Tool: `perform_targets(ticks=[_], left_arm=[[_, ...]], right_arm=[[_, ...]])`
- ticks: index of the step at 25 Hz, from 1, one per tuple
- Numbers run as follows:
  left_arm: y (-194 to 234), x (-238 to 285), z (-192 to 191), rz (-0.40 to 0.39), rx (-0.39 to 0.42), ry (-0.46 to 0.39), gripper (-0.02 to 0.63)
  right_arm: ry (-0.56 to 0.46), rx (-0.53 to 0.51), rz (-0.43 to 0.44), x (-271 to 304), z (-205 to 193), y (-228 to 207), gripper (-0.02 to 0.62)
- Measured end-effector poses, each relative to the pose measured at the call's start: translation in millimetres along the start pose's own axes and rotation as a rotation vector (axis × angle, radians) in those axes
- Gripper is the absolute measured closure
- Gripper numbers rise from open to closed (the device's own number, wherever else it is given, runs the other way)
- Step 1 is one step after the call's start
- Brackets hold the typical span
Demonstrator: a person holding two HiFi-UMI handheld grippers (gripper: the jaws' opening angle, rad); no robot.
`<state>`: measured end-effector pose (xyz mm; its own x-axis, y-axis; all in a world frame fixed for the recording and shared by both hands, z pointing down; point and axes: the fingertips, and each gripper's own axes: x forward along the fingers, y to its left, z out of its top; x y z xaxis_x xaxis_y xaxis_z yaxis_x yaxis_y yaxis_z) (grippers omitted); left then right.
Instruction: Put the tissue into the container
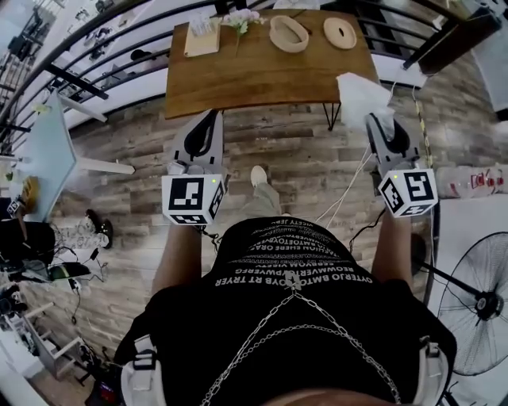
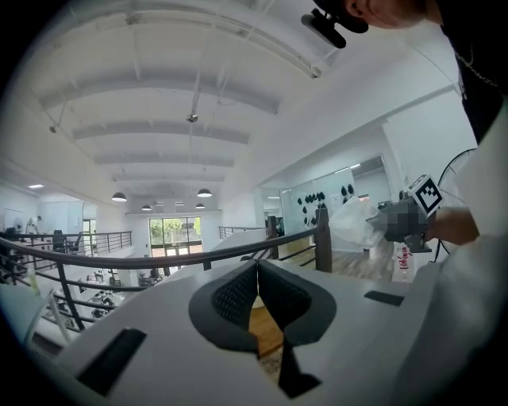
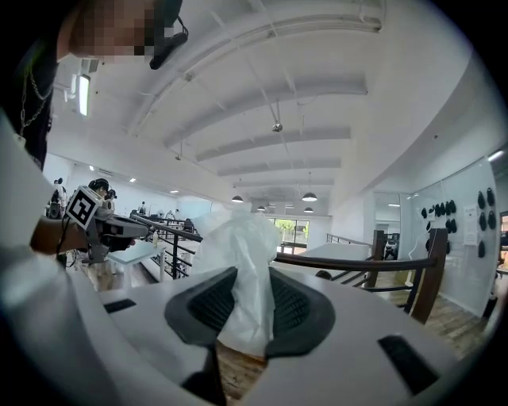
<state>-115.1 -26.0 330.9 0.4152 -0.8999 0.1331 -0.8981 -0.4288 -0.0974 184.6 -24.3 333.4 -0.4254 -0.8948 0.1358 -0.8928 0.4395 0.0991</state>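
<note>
A crumpled white tissue (image 1: 357, 89) sticks up from my right gripper (image 1: 379, 120), whose jaws are shut on it; in the right gripper view the tissue (image 3: 242, 254) fills the gap between the dark pads (image 3: 295, 305). My left gripper (image 1: 209, 117) is held level with it over the floor. Its pads meet at the tips (image 2: 255, 279) and hold nothing. Both grippers are short of the wooden table (image 1: 238, 79). At the table's far side lie an oval wooden container (image 1: 288, 33) and a flat oval piece (image 1: 340, 33). The left gripper view shows the tissue (image 2: 355, 224) to the right.
A tissue box (image 1: 202, 36) and a small flower bunch (image 1: 242, 20) stand at the table's back left. A railing (image 1: 87, 47) runs behind. A white table (image 1: 48, 151) is on the left and a floor fan (image 1: 480, 305) on the right. Cables (image 1: 349, 190) cross the wooden floor.
</note>
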Motion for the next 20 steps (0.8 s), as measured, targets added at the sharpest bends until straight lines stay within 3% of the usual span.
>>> perform_targets(ticks=[20], left_arm=[[94.2,140.4,6.4,-0.002,-0.015,0.037,0.577]], right_arm=[[0.024,-0.006,0.03,164.4,24.2,-47.0,0.48]])
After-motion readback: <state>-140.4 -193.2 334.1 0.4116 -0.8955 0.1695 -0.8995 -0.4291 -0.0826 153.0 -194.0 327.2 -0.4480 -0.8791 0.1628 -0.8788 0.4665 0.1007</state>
